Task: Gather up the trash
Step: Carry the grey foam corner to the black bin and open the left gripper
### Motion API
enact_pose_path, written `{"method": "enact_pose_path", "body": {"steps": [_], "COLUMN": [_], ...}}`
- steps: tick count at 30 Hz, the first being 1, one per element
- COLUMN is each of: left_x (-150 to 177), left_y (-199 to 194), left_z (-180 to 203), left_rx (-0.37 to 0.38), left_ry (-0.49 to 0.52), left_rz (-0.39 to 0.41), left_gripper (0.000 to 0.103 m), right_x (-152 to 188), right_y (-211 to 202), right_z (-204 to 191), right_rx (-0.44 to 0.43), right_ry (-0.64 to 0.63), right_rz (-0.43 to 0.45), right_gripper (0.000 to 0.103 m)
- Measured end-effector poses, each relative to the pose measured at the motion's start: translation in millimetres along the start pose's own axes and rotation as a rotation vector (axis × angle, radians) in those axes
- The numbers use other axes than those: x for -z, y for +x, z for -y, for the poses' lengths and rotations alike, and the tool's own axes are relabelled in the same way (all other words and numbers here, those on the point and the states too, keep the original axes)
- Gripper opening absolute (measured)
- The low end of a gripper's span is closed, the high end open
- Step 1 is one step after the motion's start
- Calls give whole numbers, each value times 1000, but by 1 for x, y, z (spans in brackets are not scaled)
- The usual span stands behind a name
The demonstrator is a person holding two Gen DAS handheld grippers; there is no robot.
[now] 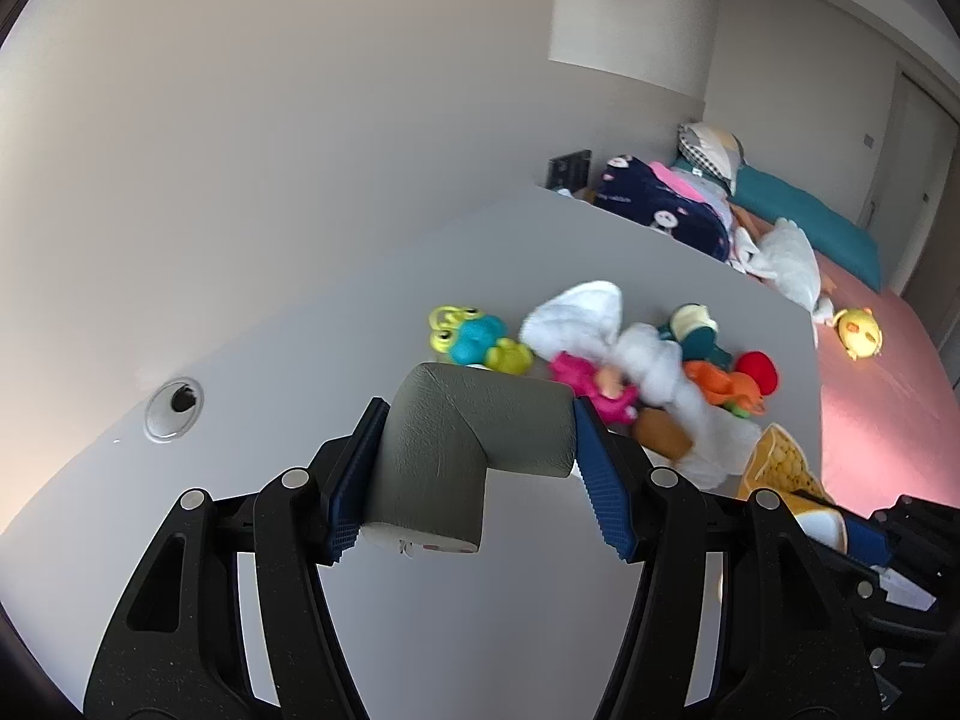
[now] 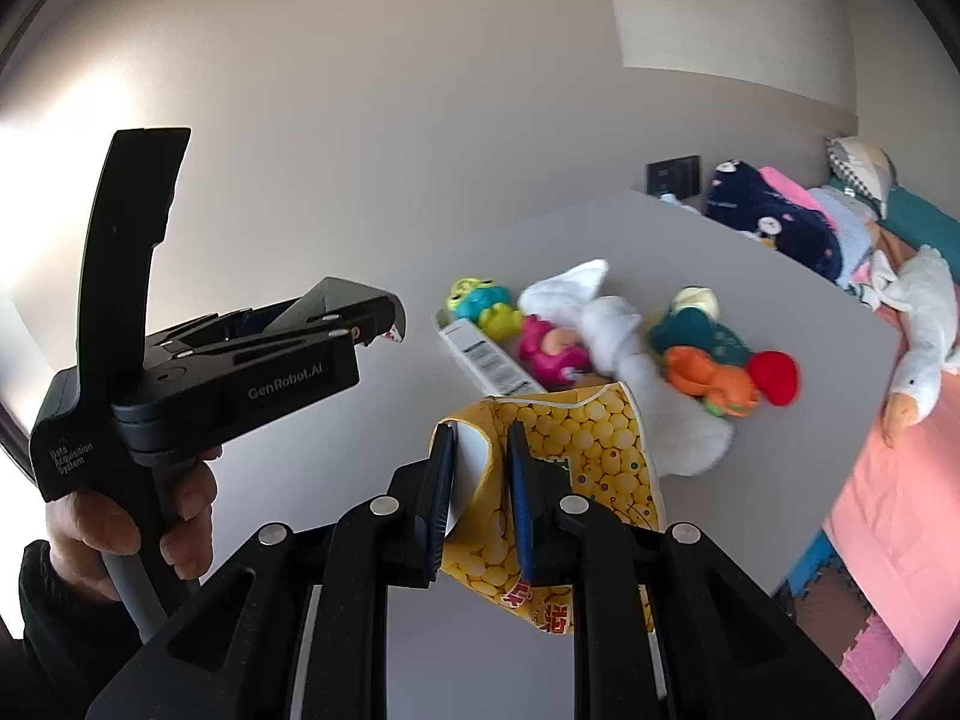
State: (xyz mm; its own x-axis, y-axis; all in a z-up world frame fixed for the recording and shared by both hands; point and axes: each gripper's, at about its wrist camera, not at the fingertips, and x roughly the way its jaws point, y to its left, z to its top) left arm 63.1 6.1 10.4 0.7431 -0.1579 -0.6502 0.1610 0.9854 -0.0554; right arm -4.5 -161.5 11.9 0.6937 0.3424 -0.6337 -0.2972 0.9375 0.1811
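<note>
My left gripper [image 1: 480, 468] is shut on a grey L-shaped foam corner guard [image 1: 468, 438] and holds it above the grey table [image 1: 336, 330]. In the right wrist view the left gripper [image 2: 384, 324] is at the left, held by a hand. My right gripper [image 2: 480, 480] is shut on the edge of a yellow snack bag [image 2: 588, 450] with a corn pattern, held above the table [image 2: 780, 450]. The bag also shows in the left wrist view [image 1: 780, 462]. A white box [image 2: 486, 360] lies on the table beside the toys.
A heap of toys lies on the table: a green-blue frog [image 1: 474, 342], a pink figure [image 1: 588, 384], white cloth [image 1: 576, 312], an orange and red toy [image 1: 738, 378]. A round cable hole [image 1: 173, 409] is at the left. A pink bed [image 1: 870, 408] with a white goose plush [image 2: 918, 324] stands to the right.
</note>
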Motion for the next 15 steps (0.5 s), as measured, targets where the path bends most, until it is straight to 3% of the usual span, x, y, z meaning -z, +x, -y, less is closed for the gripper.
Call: {"method": "enact_pose_path", "body": {"steps": [15], "left_x": [0], "left_y": [2], "left_z": [83], "left_rx": [88], "left_ry": [107], "left_rz": [-21], "left_gripper": [60], "right_x": [21], "right_y": [-40], "right_z": [67], "right_rx": [92], "right_ry": [106], "right_rz": [34], "right_gripper": [20]}}
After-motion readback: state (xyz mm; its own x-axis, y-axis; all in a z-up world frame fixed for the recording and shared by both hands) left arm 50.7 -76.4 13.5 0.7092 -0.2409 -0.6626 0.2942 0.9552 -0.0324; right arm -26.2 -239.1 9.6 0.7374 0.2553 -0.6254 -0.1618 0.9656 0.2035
